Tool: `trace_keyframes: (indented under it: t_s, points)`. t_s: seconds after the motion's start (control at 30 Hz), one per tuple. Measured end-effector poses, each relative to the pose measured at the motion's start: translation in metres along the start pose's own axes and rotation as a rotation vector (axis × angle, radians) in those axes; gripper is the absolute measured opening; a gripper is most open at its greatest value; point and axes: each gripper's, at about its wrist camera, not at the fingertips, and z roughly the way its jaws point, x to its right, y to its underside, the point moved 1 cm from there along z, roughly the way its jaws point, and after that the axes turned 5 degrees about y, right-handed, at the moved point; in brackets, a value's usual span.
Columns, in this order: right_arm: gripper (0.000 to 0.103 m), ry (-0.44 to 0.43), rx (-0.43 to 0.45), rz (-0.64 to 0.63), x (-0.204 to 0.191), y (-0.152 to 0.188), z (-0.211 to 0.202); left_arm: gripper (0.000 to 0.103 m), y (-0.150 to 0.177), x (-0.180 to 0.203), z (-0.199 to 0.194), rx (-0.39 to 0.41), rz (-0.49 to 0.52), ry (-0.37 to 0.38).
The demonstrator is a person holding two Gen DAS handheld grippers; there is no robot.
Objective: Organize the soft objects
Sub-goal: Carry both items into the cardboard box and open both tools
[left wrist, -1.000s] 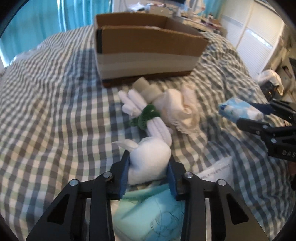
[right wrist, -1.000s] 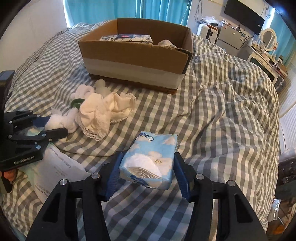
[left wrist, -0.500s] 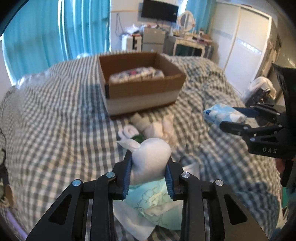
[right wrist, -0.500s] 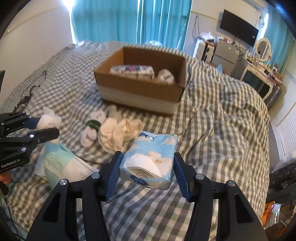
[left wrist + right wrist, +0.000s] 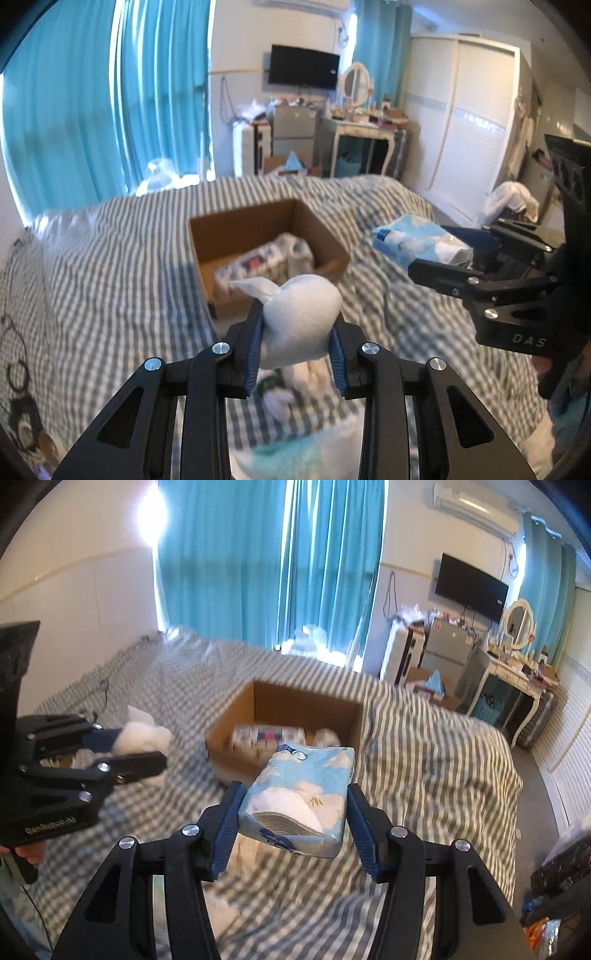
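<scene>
My left gripper [image 5: 295, 336] is shut on a white rolled sock bundle [image 5: 301, 317] and holds it high above the bed; it also shows in the right wrist view [image 5: 142, 746]. My right gripper [image 5: 293, 827] is shut on a light blue tissue pack [image 5: 303, 797], also raised; the pack shows in the left wrist view [image 5: 417, 242]. An open cardboard box [image 5: 266, 251] sits on the checked bed ahead of both grippers, with a patterned pack [image 5: 266, 736] and a white bundle [image 5: 327, 738] inside.
Loose white socks and a green item [image 5: 284, 387] lie on the bed below the left gripper, with a pale green packet [image 5: 295, 450] nearer. Teal curtains [image 5: 295, 561], a dresser [image 5: 362, 147] and a wardrobe [image 5: 465, 122] stand beyond the bed.
Both grippers have risen well above the bed with their loads still held. The box now looks smaller and farther below, and the room behind has come into view.
</scene>
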Motion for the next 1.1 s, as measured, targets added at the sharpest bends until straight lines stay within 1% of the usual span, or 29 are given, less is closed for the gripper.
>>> trace_keyframes:
  t_s: [0.13, 0.23, 0.3, 0.43, 0.47, 0.63, 0.8, 0.9, 0.97, 1.03, 1.1]
  points:
    - [0.055, -0.026, 0.043, 0.002, 0.007, -0.031, 0.007, 0.031, -0.028, -0.01, 0.012, 0.03, 0.004, -0.014]
    - [0.055, -0.034, 0.061, 0.023, 0.016, -0.053, 0.02, 0.031, -0.048, -0.025, 0.025, 0.043, -0.022, -0.011]
    - [0.055, -0.035, 0.069, 0.029, 0.02, -0.066, 0.031, 0.031, -0.062, -0.036, 0.04, 0.039, -0.042, -0.006]
    - [0.055, -0.033, 0.072, 0.032, 0.027, -0.089, 0.064, 0.031, -0.08, -0.044, 0.066, 0.024, -0.02, -0.033]
    - [0.055, -0.036, 0.069, 0.036, 0.028, -0.092, 0.074, 0.031, -0.085, -0.049, 0.077, 0.014, -0.017, -0.04]
    - [0.055, -0.048, 0.023, 0.047, 0.036, -0.106, 0.135, 0.031, -0.089, -0.071, 0.127, -0.045, -0.015, -0.07]
    - [0.055, -0.068, -0.042, 0.072, 0.041, -0.098, 0.191, 0.031, -0.074, -0.09, 0.175, -0.122, -0.026, -0.09]
    - [0.055, -0.066, -0.079, 0.067, 0.042, -0.094, 0.221, 0.031, -0.065, -0.093, 0.192, -0.16, -0.032, -0.091]
    - [0.055, -0.076, -0.092, 0.067, 0.041, -0.091, 0.233, 0.031, -0.063, -0.093, 0.199, -0.169, -0.03, -0.085]
    - [0.055, -0.081, -0.097, 0.068, 0.042, -0.089, 0.242, 0.032, -0.063, -0.09, 0.202, -0.157, -0.021, -0.077]
    - [0.057, -0.081, -0.093, 0.075, 0.044, -0.088, 0.248, 0.037, -0.063, -0.086, 0.201, -0.139, -0.01, -0.083]
